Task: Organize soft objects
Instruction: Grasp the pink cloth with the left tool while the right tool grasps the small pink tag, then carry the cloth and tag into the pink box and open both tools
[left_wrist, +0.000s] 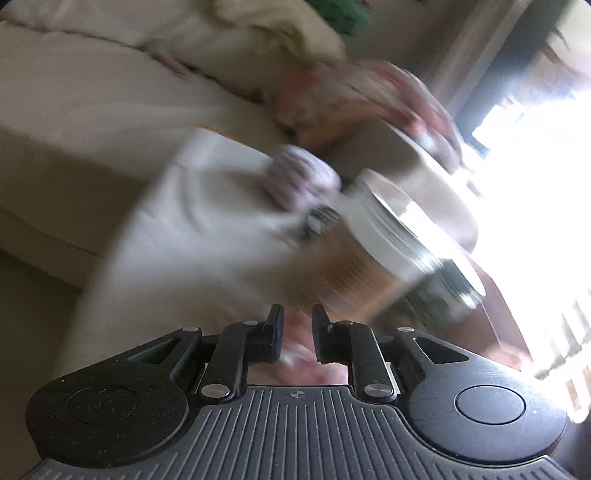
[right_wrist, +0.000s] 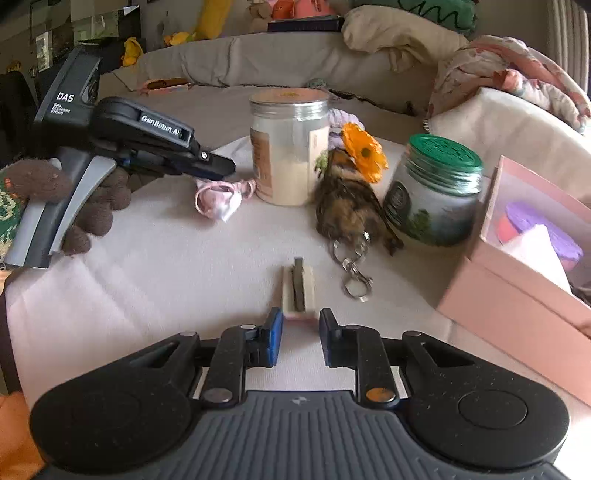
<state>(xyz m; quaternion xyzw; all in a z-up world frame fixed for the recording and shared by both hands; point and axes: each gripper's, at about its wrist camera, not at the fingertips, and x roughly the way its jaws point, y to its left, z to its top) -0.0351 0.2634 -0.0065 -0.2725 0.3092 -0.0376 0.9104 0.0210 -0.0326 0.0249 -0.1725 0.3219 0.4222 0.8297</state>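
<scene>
Your left gripper (left_wrist: 297, 338) clamps a pink scrunchie (left_wrist: 295, 345) — your right gripper (right_wrist: 301, 338), jaws apart, straddles a hair clip (right_wrist: 298, 286).

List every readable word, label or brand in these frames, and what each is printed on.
"DAS": on the left gripper, upper grey housing.
"GenRobot.AI": same gripper, black side.
Small lines under "DAS": unreadable.
Labels on the powder jar and green-lidded jar: too blurred.
Left wrist view: nothing readable.
</scene>
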